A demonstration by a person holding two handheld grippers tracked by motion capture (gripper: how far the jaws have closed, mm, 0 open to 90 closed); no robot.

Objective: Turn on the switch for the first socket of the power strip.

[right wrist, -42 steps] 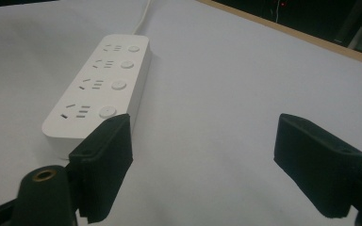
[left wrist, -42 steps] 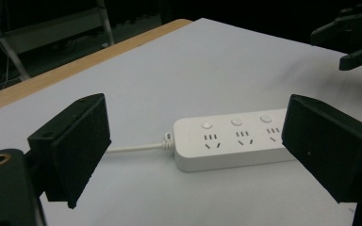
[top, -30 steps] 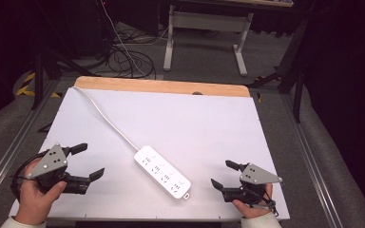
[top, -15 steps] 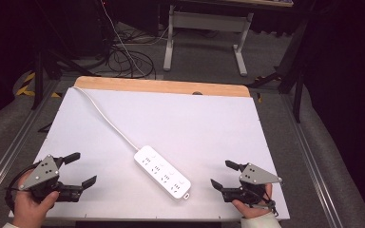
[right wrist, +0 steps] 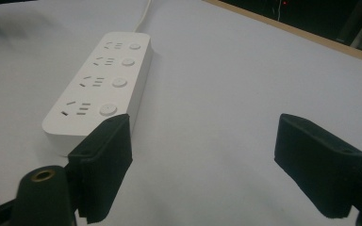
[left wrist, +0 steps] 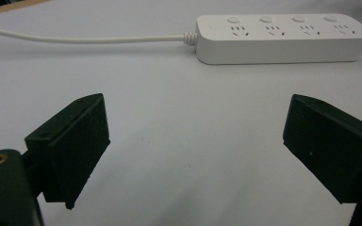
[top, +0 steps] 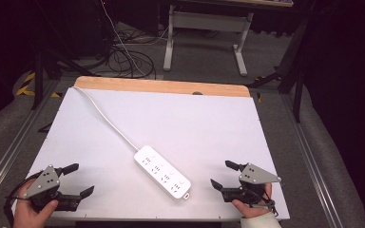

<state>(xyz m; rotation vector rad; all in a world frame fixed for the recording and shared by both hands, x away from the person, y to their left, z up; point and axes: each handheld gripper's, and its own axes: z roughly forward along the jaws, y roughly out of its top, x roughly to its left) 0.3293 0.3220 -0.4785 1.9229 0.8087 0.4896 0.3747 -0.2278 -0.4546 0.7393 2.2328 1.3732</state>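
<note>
Both grippers, left (top: 78, 179) and right (top: 223, 175), jaws spread and empty, should approach the power strip (top: 162, 171) squarely from opposite ends

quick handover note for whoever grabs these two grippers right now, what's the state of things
Left gripper: jaws wide open, empty, low at the near left corner of the table, aimed at the power strip.
Right gripper: jaws wide open, empty, at the near right, close to the strip's free end.
Power strip: lies flat and diagonal in the near middle, four sockets up, nothing plugged in. Its white cord runs off to the far left corner.
Done: nothing gripped yet.
Left: probably close in on the strip; the right gripper is nearer.
</note>
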